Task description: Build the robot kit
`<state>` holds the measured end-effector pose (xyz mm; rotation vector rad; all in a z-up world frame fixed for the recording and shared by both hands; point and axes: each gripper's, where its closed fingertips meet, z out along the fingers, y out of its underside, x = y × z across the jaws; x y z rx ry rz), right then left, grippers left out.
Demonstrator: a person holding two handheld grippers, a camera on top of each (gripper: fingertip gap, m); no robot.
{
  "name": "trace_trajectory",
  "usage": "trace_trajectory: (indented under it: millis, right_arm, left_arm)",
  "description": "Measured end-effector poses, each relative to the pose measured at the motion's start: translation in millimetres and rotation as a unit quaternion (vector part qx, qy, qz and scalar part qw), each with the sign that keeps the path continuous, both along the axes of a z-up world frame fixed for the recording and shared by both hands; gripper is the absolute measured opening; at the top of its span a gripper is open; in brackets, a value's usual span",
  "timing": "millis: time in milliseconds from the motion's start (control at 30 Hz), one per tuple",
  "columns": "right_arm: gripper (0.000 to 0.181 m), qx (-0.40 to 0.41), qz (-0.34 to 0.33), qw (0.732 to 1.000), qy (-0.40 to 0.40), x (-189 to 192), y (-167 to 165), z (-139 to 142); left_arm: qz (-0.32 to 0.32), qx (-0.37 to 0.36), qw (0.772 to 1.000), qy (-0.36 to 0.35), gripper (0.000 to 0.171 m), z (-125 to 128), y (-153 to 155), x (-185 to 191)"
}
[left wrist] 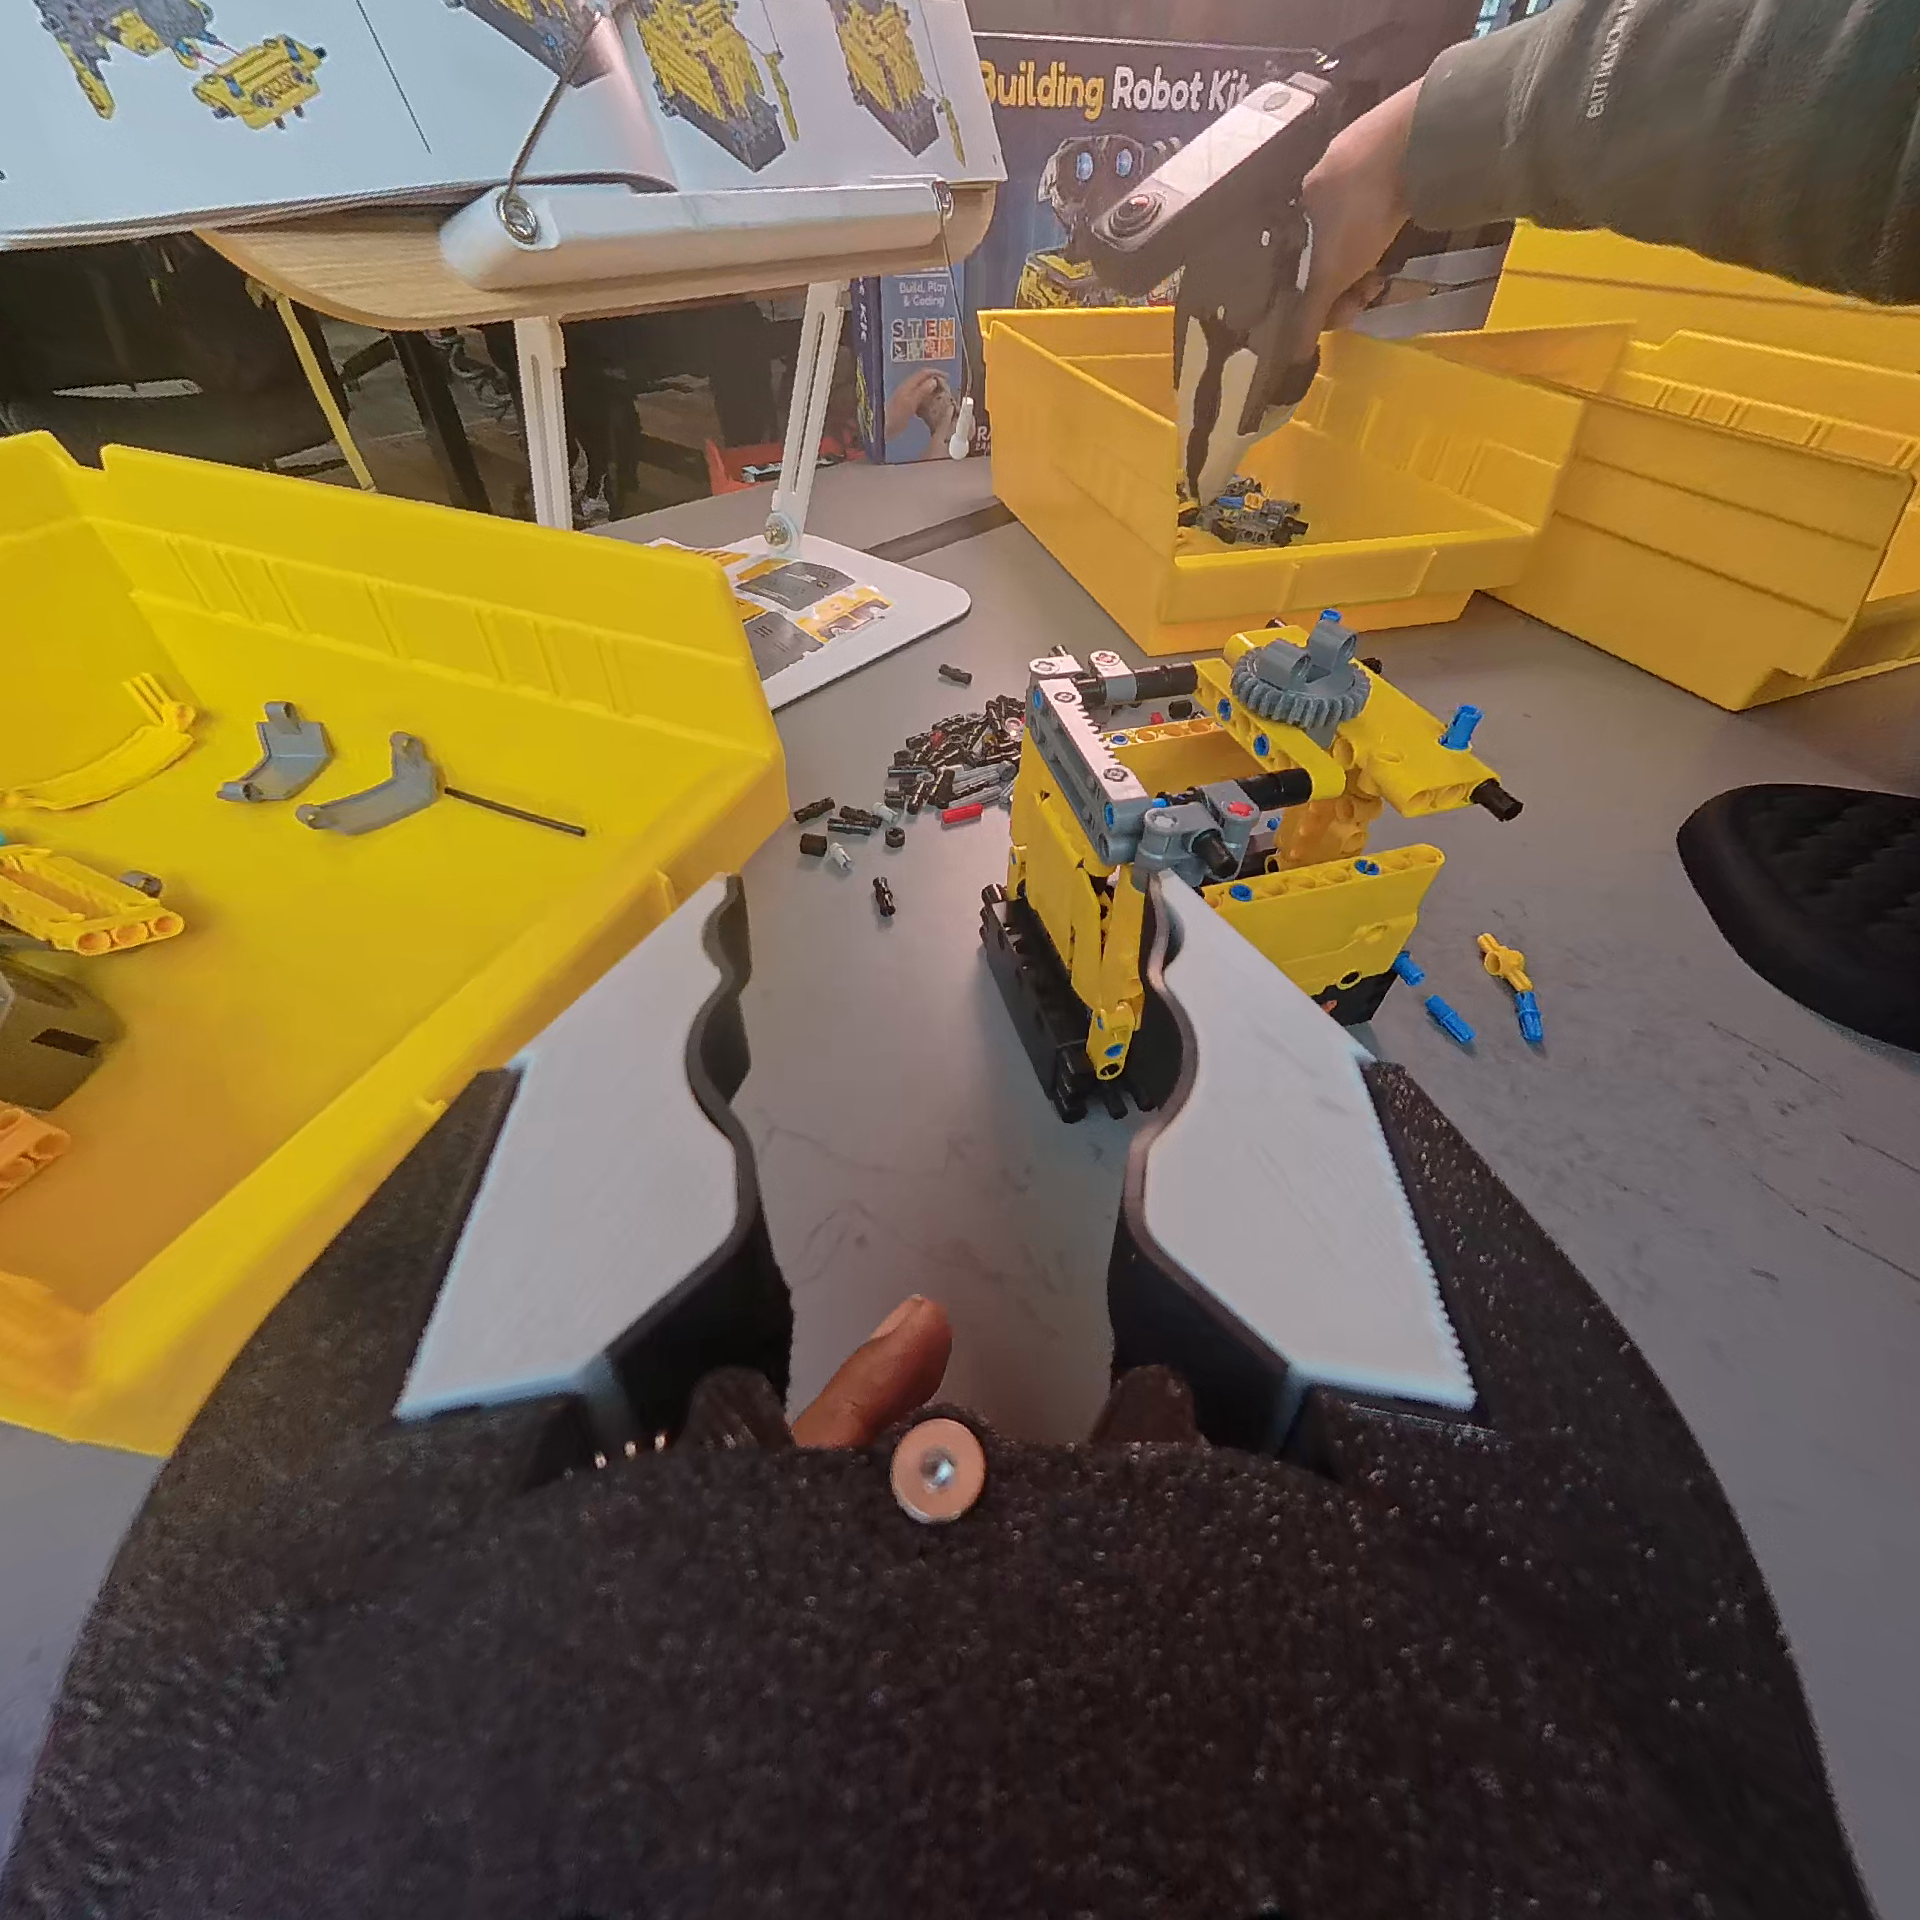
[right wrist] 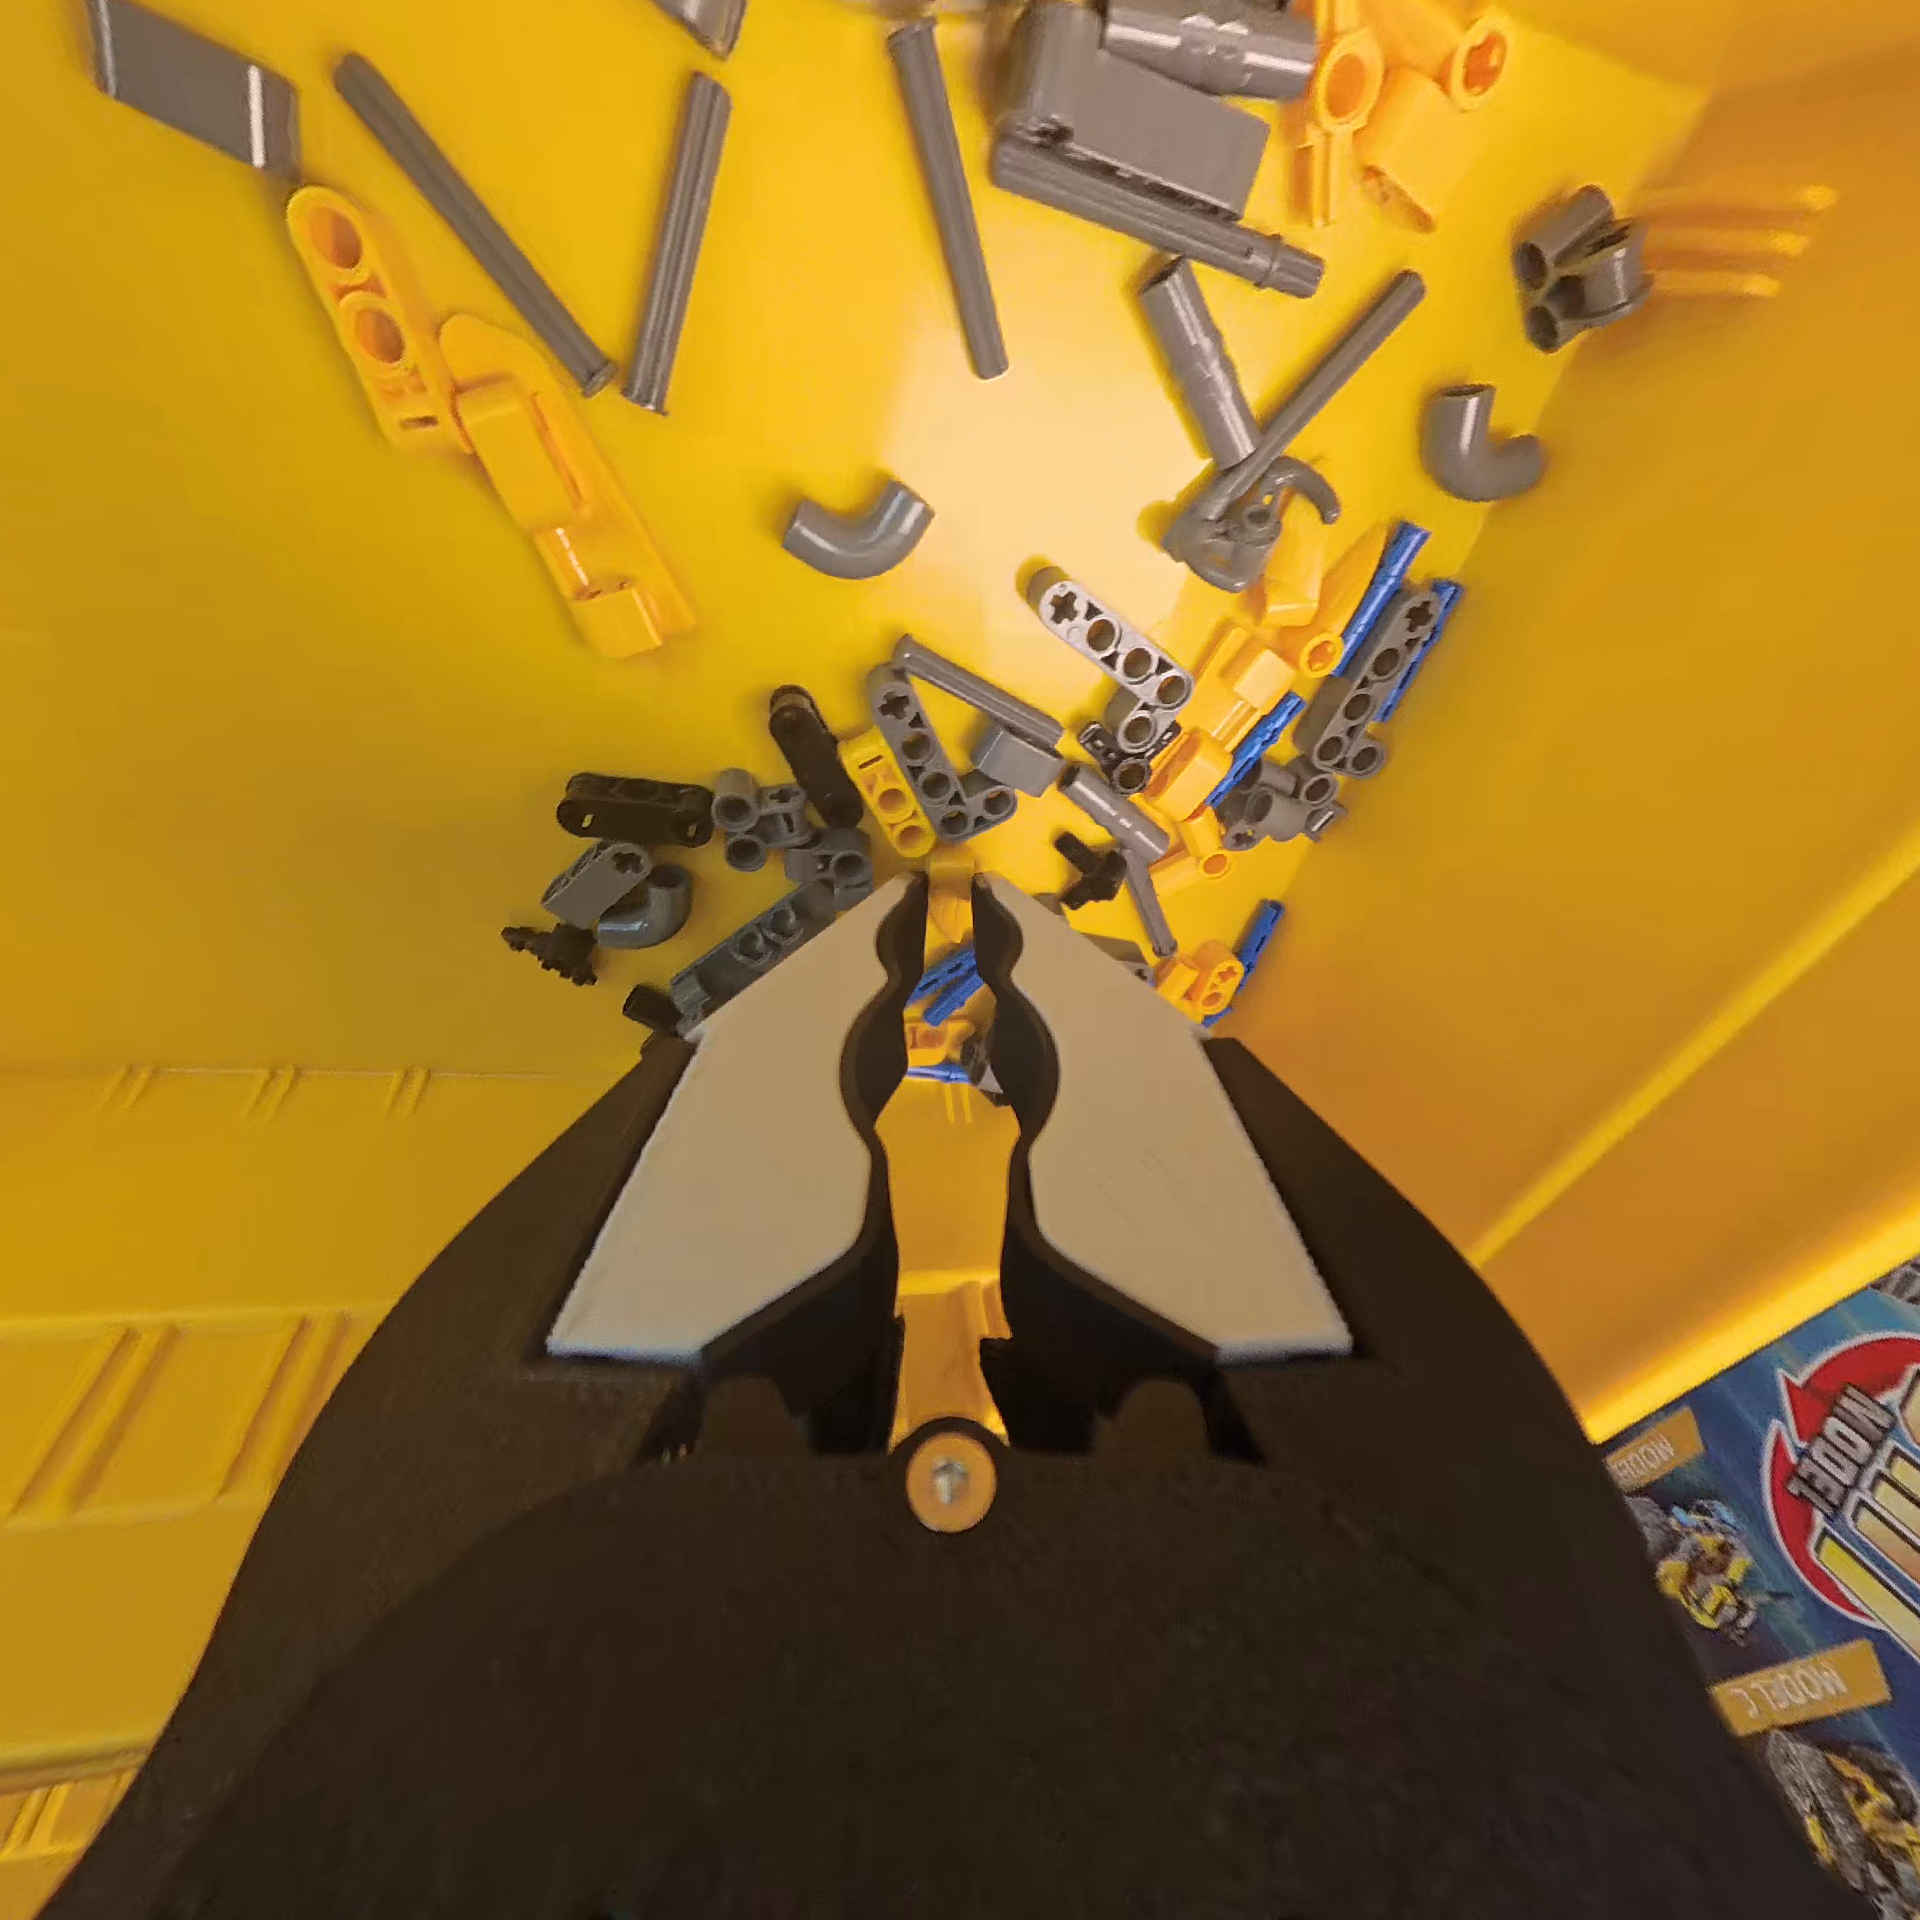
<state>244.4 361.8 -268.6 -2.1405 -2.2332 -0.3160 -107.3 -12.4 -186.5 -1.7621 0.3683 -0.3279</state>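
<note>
Yellow plastic walls of a parts bin (right wrist: 312,727) surround the right gripper (right wrist: 948,883), jaws narrowed onto a small yellow connector piece (right wrist: 951,868) at twelve o'clock. The left gripper (left wrist: 940,904) hovers wide and empty, the half-built yellow brick model (left wrist: 1226,831) at one o'clock on the grey surface (left wrist: 1558,1195).

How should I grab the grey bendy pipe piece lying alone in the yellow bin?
Probably best to take the grey elbow piece across one straight arm, coming straight down from above. It lies flat on the bin floor with bare space all round, so the right gripper fingers fit either side. The rounded corner might slip.
</note>
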Motion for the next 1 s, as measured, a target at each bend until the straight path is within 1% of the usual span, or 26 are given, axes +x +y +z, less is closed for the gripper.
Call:
trace_trajectory:
  millis: [67,267,333,367,533,600,633,700,767,833,867,933,1000]
  right_arm:
    - [0.007,-0.011,0.0,1.0,-0.006,5,-5,0]
    - [0.014,-0.025,-0.015,1.0,0.002,4,-2,-1]
    - [0.011,-0.036,-0.017,0.999,0.002,4,-3,-2]
    - [0.007,-0.045,-0.018,0.999,0.002,4,-6,-3]
    - [0.007,-0.045,-0.029,0.998,0.012,4,-5,-1]
    - [0.006,-0.022,-0.019,0.999,0.033,1,-4,9]
    - [0.007,-0.009,-0.018,0.998,0.056,-3,-3,19]
    - [0.007,0.018,-0.015,0.992,0.12,-16,-8,51]
    - [0.007,0.045,0.007,0.98,0.193,-35,-26,93]
    - [0.007,0.056,0.023,0.963,0.263,-57,-62,134]
    - [0.007,0.059,0.029,0.955,0.288,-67,-84,150]
    - [0.007,0.057,0.043,0.947,0.312,-83,-136,166]
    - [0.007,0.045,0.059,0.943,0.324,-99,-193,165]
  left_arm:
    - [-0.002,-0.001,1.0,0.003,0.075,-1,0,1]
    - [-0.002,-0.006,1.0,-0.001,0.074,-2,1,0]
    - [-0.002,-0.007,1.0,-0.005,0.074,-2,1,0]
    - [-0.002,-0.007,1.0,-0.006,0.074,-2,1,0]
    - [-0.008,-0.01,1.0,0.001,0.074,-3,0,2]
    - [-0.008,-0.009,1.0,0.005,0.074,-3,-1,3]
    - [-0.007,-0.009,1.0,0.005,0.074,-3,-1,3]
    - [-0.003,-0.009,1.0,0.004,0.074,-3,0,2]
    - [-0.001,-0.01,1.0,0.002,0.075,-3,0,1]
    - [-0.001,-0.013,1.0,0.001,0.075,-4,0,2]
    - [-0.001,-0.015,1.0,0.002,0.075,-4,0,2]
    - [-0.004,-0.017,1.0,0.008,0.075,-5,0,5]
    - [-0.005,-0.015,1.0,0.015,0.074,-5,-1,7]
